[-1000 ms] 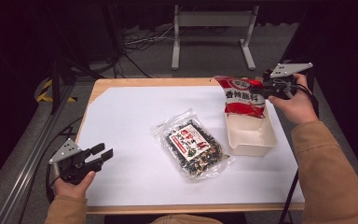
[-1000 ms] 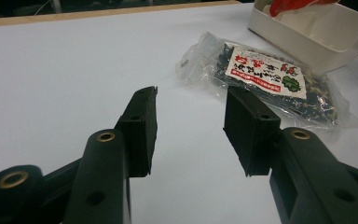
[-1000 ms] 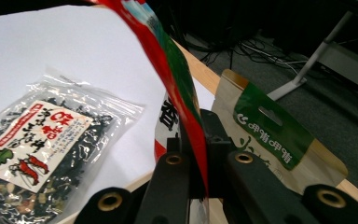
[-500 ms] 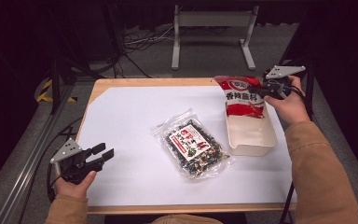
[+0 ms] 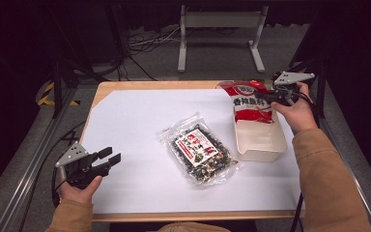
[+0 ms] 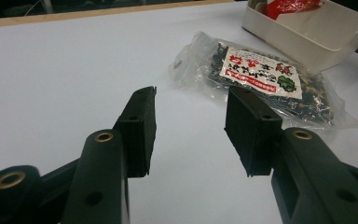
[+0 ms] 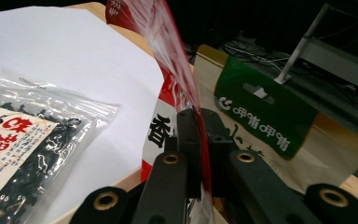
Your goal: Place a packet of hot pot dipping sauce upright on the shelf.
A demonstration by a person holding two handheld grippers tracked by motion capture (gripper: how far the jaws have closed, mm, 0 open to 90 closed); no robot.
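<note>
A red snack bag [image 5: 249, 104] stands upright with its bottom inside the white box [image 5: 261, 154] at the table's right. My right gripper [image 5: 269, 99] is shut on the bag's upper right edge. In the right gripper view the jaws [image 7: 203, 135] pinch the bag's thin red seam [image 7: 168, 42]. A clear bag of dark dried food with a red-and-white label [image 5: 200, 152] lies flat mid-table, left of the box. My left gripper [image 5: 110, 155] stands open near the front left, well apart from it. Its view shows nothing between the pads [image 6: 191, 119], with the clear bag [image 6: 261, 79] ahead of them.
A white sheet [image 5: 140, 125] covers most of the wooden tabletop. The box's near half [image 6: 307, 44] holds nothing. A metal stand [image 5: 220, 29] and cables lie on the floor beyond the far edge. A dark rail [image 5: 34, 159] runs along the table's left side.
My right hand has sunk a little, bringing the red bag lower into the box. The left hand and the clear bag have stayed where they were.
</note>
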